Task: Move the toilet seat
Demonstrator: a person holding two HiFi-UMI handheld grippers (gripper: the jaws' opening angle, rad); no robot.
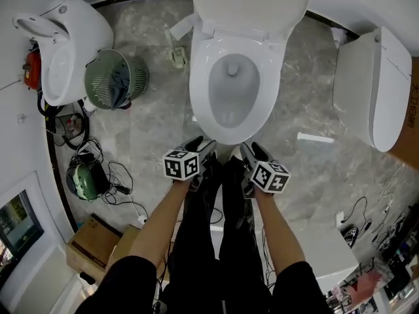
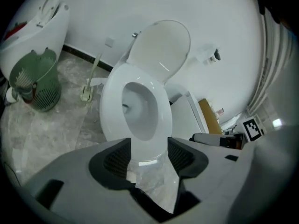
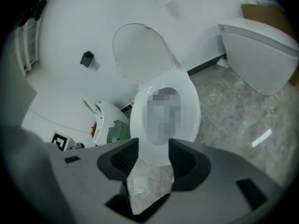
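Both released and empty, the left hand-held gripper (image 1: 201, 146) and right hand-held gripper (image 1: 254, 152) are hovering before the white oval toilet seat (image 1: 200, 77), likely needing a square front-rim grip.

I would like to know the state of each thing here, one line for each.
Toilet lid: raised.
Toilet seat: lowered.
Left gripper: open, nothing between the jaws.
Right gripper: open, nothing between the jaws.
Toilet at the right: lid closed.
Green basket: upright.

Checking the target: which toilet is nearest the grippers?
The middle toilet, lid raised, just ahead of the left gripper and right gripper; the other two stand aside.
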